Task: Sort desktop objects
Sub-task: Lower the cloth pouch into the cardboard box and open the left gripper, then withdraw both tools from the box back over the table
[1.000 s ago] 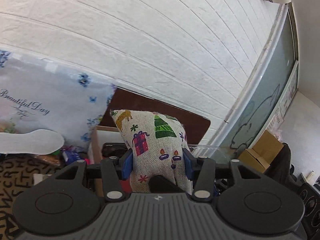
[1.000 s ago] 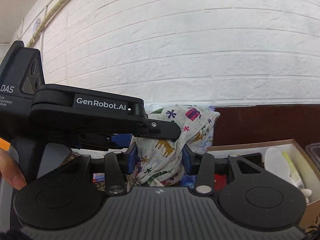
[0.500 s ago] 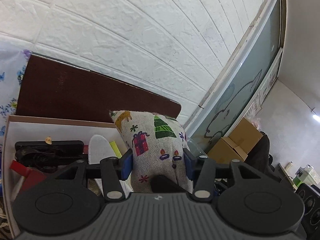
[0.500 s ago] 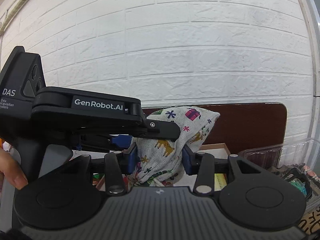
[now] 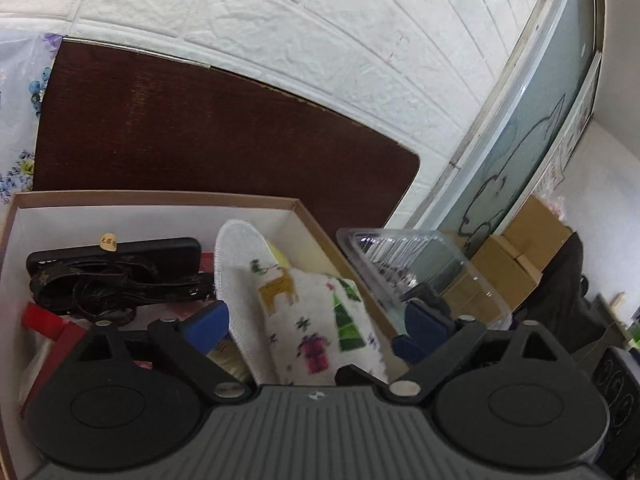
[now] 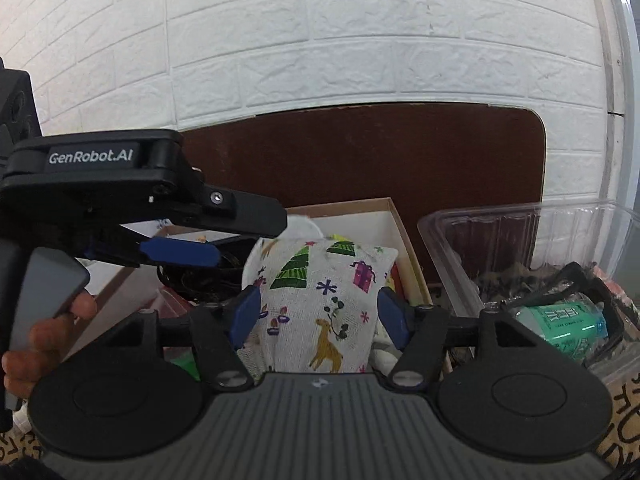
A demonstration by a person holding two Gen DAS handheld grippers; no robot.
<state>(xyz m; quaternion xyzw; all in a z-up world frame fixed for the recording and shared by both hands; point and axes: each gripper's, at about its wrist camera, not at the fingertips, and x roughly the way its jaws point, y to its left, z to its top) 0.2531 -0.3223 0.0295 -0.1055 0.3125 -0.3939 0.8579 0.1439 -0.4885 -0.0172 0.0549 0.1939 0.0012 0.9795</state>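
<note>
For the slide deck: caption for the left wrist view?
Left tool opening around a Christmas-print pouch over a cardboard box of desk clutter.

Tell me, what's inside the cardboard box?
In the box: the Christmas pouch, a white insole, a black phone case with a strap, something red. What lies under them is hidden.

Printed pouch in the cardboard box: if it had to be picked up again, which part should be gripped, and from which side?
Grip the printed pouch across its plump middle, coming from above and from the near side of the cardboard box. It lies soft and rounded on top of the other contents, so its two sides are free, while the box wall blocks a sideways approach.
</note>
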